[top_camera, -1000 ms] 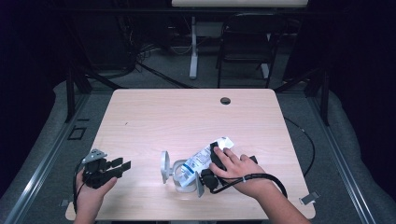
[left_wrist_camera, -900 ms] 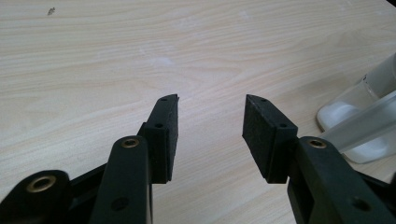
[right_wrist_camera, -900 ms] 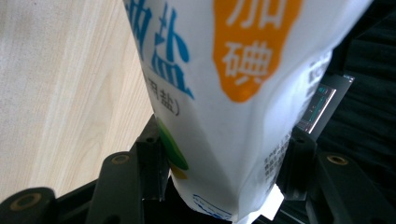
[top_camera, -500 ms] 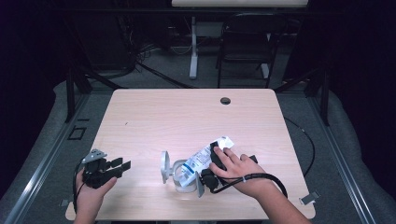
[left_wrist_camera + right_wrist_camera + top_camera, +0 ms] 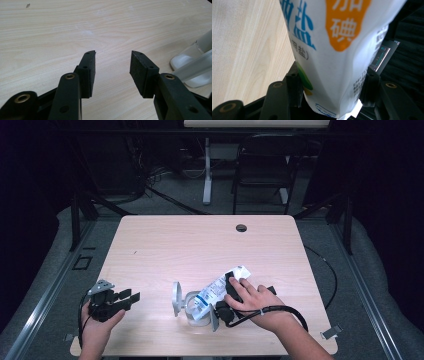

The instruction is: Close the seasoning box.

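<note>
Tongs on the right [image 5: 212, 312] are clamped on a white salt bag [image 5: 216, 292], whose lower end is seen wedged between the two black jaws in the right gripper view [image 5: 329, 100]; both pads are pressed against the bag's sides, so the jaws are kept fairly wide by its bulk. The bag [image 5: 337, 50] is printed with blue and orange characters and is held tilted, its top end pointing up and away toward the bench's far right, its lower end over a clear cup [image 5: 192, 309] that stands on the bench [image 5: 200, 245] near the front edge. A round clear lid [image 5: 176, 298] is seen on edge just left of the cup. The right hand [image 5: 250, 300] is laid flat over its tongs, fingers stretched along the body toward the bag, with the forearm entering from the lower right and the cable looped behind the wrist.

The left tongs [image 5: 131, 299] are held wide open with nothing between the pads [image 5: 112, 70]. They are gripped from below by the left hand [image 5: 97, 322] near the front left corner of the bench, jaws pointed level toward the cup, well apart from it. In the left gripper view, part of the clear cup [image 5: 192, 67] is seen at the right edge.
</note>
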